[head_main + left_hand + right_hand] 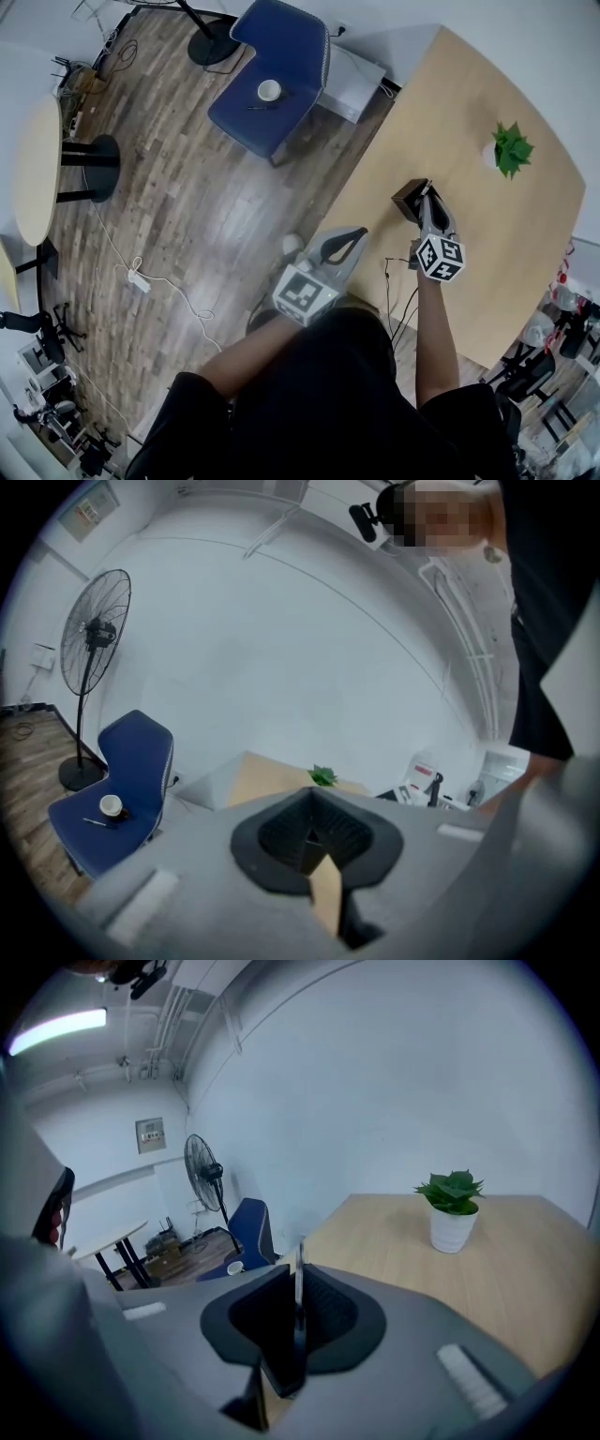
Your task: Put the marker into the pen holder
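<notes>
Nearest the person, the left gripper hangs over the bench's near edge, its fingers closed together on nothing and clear of the work. Just beyond it, the right gripper has its fingers pinched on the marker, a thin dark stick standing up between the pads with its pale end poking above them. The gripper's tips sit right at the dark brown pen holder, which stands on the wooden bench. I cannot tell whether the marker's lower end is inside it yet. The step in hand looks like the insertion: keep the marker near vertical, centre it over the opening and lower it between the walls. Loosen the fingers only once it is in, without nudging the holder. Farther back a potted plant stands well apart.
</notes>
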### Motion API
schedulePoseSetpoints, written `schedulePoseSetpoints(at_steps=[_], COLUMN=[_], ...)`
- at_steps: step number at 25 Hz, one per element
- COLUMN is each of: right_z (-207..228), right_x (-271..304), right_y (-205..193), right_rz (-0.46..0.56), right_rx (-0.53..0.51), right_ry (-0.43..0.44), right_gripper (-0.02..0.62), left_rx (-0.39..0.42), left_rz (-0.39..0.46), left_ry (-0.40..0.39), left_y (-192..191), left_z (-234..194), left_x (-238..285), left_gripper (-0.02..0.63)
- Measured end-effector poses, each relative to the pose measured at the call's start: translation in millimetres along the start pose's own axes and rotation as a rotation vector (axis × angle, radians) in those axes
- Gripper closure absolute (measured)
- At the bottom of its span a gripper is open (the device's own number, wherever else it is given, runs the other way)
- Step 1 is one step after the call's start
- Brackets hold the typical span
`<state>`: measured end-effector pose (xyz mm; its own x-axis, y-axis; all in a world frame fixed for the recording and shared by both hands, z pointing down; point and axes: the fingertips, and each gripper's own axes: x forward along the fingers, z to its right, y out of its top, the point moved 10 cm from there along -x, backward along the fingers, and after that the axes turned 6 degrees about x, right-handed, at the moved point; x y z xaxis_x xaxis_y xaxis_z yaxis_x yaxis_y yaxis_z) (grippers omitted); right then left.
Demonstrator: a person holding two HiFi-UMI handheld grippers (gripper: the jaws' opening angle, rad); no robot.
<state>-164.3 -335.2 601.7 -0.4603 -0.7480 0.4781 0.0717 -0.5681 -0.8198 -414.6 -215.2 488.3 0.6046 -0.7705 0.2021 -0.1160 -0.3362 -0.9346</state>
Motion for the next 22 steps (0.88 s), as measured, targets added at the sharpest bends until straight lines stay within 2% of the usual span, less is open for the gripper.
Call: schedulePoseSetpoints(at_steps=[4, 12, 17, 22], right_z=[-2.8, -18.8, -66.8, -133.7], right_x=[2.6, -13.5, -50.7, -109.3], right_y=[-2.4, 7.2, 22.1, 44.5], right_rz=[-0.018, -0.002, 0.01, 0.097], right_rx=[-0.011, 0.026, 0.014, 0.005], right_ry=[-0.036, -0.028, -0.023, -0.087], right_gripper=[0.546, 0.545, 0.563, 0.592], left_rx=[0.005, -0.001, -0.004, 0.094], left_rz=[-0.007, 0.027, 0.072, 0.116], left_ry=[0.0, 0.005, -0.011, -0.116], left_y=[-1.3, 5.9, 21.4, 58.2], left_z=[-0.2, -8.6, -21.9, -32.7], left_x=[-6.0, -21.6, -44.0, -62.3], left_gripper=[0.603, 0.603, 0.603, 0.603])
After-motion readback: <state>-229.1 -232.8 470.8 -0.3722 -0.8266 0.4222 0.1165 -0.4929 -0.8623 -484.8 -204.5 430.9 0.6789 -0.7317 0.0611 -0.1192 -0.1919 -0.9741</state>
